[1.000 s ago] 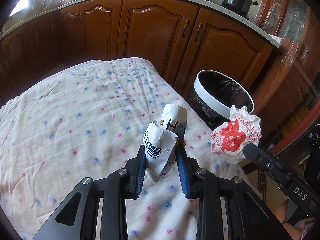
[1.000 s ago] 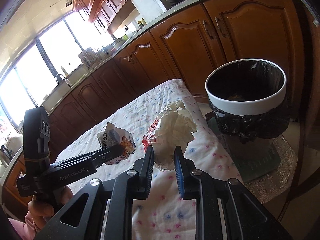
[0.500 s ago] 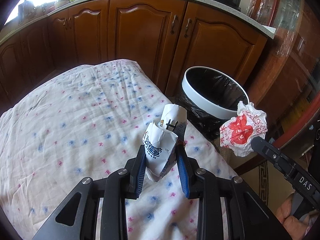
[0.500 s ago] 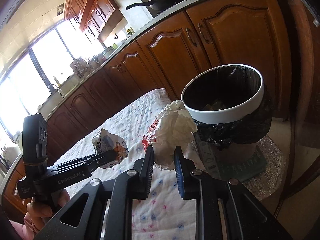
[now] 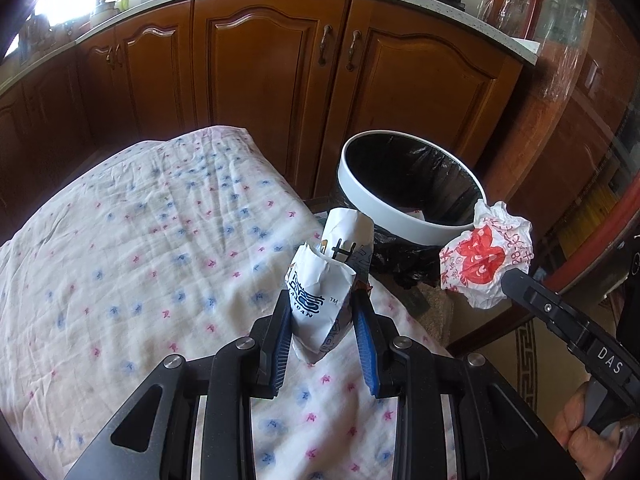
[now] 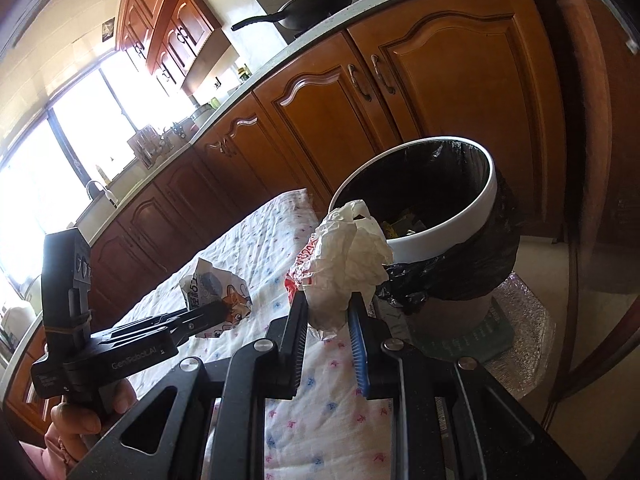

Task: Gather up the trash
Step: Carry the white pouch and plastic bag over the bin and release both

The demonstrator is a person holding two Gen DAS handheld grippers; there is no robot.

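Left wrist view, nearest first: left gripper [image 5: 322,322], jaws narrowed and clamped on a crumpled white paper packet with dark blue lettering [image 5: 320,300], held upright above the desk with its white cloth dotted pink and blue [image 5: 152,264].

Right wrist view: right gripper [image 6: 328,316], jaws close together, pinching a crumpled white paper wrapper with red print [image 6: 344,256]. In the left view this wrapper hangs at about 3 o'clock of the packet, just off the desk's edge and close to the bin's rim.

Farther, 1 o'clock from the left gripper: round white-rimmed trash bin lined with a black plastic bag [image 5: 400,220], standing on the floor just beside the desk's far corner. Some scraps already lie inside it.

Behind: brown wooden kitchen cabinets [image 5: 264,68].

Step in hand, as I judge it: the carry. Both pieces are lifted clear of the cloth, neither yet above the bin's opening.

Next move calls for bringing each gripper over the black mouth, the right one first since it is nearer, then parting the jaws well inside the rim. Light crumpled paper may cling to a pad or glance off the rim.
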